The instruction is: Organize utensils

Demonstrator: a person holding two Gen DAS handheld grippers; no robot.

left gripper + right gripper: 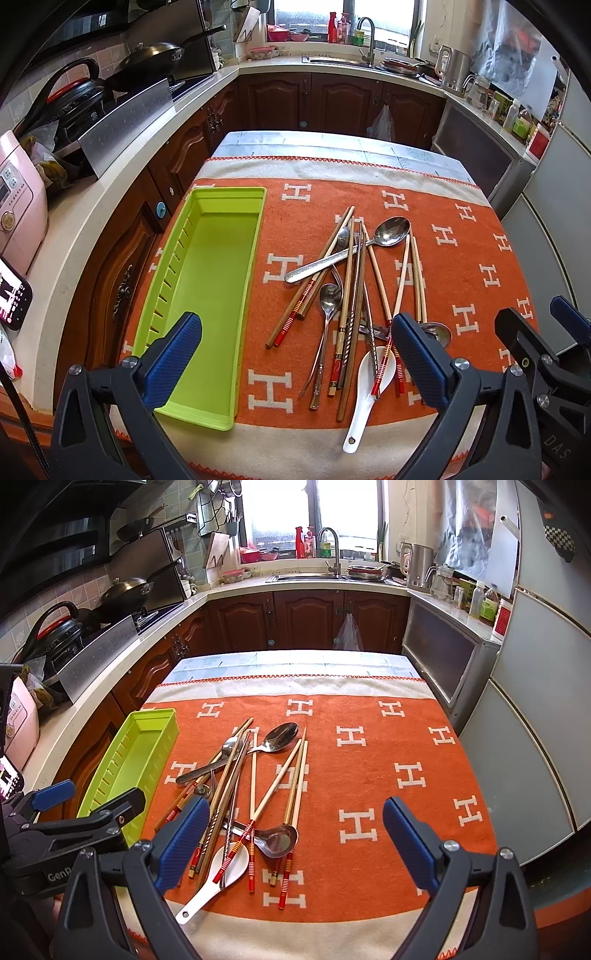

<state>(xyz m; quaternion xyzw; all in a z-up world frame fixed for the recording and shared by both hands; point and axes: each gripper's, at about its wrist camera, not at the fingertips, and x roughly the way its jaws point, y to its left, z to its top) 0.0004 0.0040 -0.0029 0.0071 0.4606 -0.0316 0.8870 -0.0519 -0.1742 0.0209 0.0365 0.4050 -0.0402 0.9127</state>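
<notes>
Hovering wide open and empty above the near edge of the orange blanket patterned with white H letters [461,236]: the left gripper with blue ribbed pads [295,358]. Spreading equally wide and gripping nothing, just beside it on the right: the right gripper of the same build [295,843].

Lying empty along the blanket's left side, slotted wall facing the counter: a long lime-green plastic utensil tray [210,280]. Sprawling just beside the tray, toward the middle of the blanket: a tangled heap of utensils. Crossing one another there: pale wooden chopsticks with red-striped ends [399,291], darker brown chopsticks [325,254], a large steel spoon with a patterned handle [391,230] resting over the pile, and a smaller steel spoon [330,295] pointing toward the near edge. Sticking out nearest the camera, handle toward the blanket's cream border: a white ceramic soup spoon [221,871], pinned under a red-striped chopstick. Lying bowl-up against it: a steel ladle-shaped spoon [279,840], also crossed by chopsticks.

Ringing the table: dark wooden cabinets, a black wok [155,59] on the stove at left, a pink rice cooker [18,199], a steel sink tap [365,37] under the window, a steel kettle [456,72] at right.
</notes>
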